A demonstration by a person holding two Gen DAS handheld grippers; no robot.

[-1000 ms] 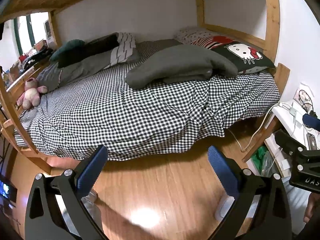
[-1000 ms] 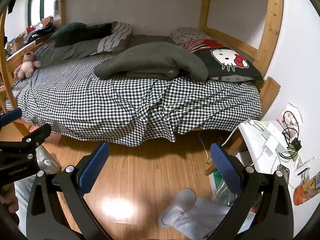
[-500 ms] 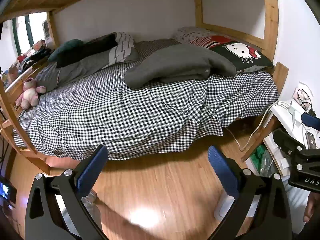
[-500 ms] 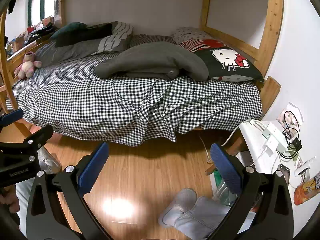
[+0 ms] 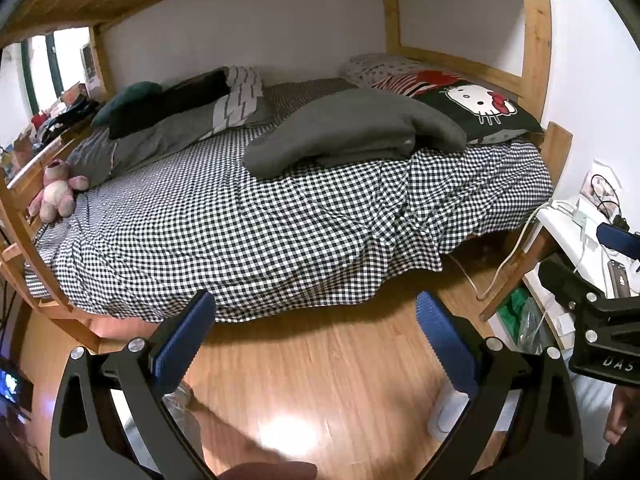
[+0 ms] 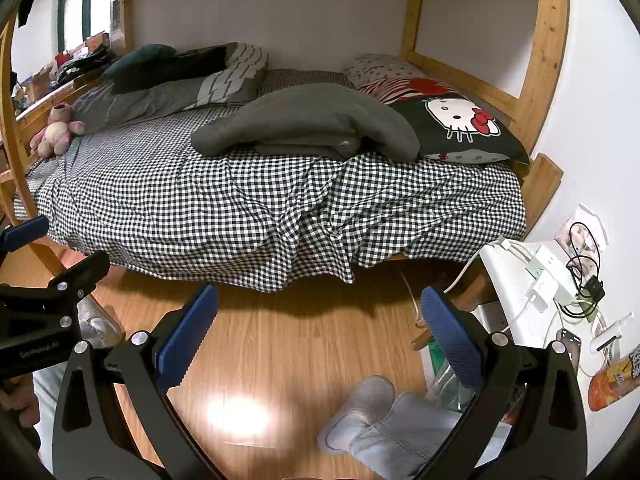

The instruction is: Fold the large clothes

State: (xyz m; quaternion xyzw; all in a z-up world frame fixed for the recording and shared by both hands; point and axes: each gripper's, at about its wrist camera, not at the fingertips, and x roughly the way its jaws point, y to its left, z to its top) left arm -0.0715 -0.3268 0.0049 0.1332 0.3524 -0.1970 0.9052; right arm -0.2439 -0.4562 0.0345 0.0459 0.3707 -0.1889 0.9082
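A large grey garment (image 5: 352,136) lies folded in a thick bundle on the black-and-white checked bed (image 5: 240,236), next to a Hello Kitty pillow (image 5: 480,108). It also shows in the right wrist view (image 6: 304,124). My left gripper (image 5: 316,328) is open and empty, held over the wooden floor in front of the bed. My right gripper (image 6: 320,320) is open and empty too, over the floor to the right of the left one. Both are well short of the garment.
Grey bedding and dark pillows (image 5: 168,120) lie at the bed's far left with a pink plush toy (image 5: 56,192). A white side table (image 6: 540,288) with chargers and cables stands at the right. Wooden bunk posts (image 6: 548,60) frame the bed. My slippered foot (image 6: 360,412) is on the floor.
Both grippers have shifted slightly; the view of the bed has barely moved. The jaws stay open and the grey garment lies still.
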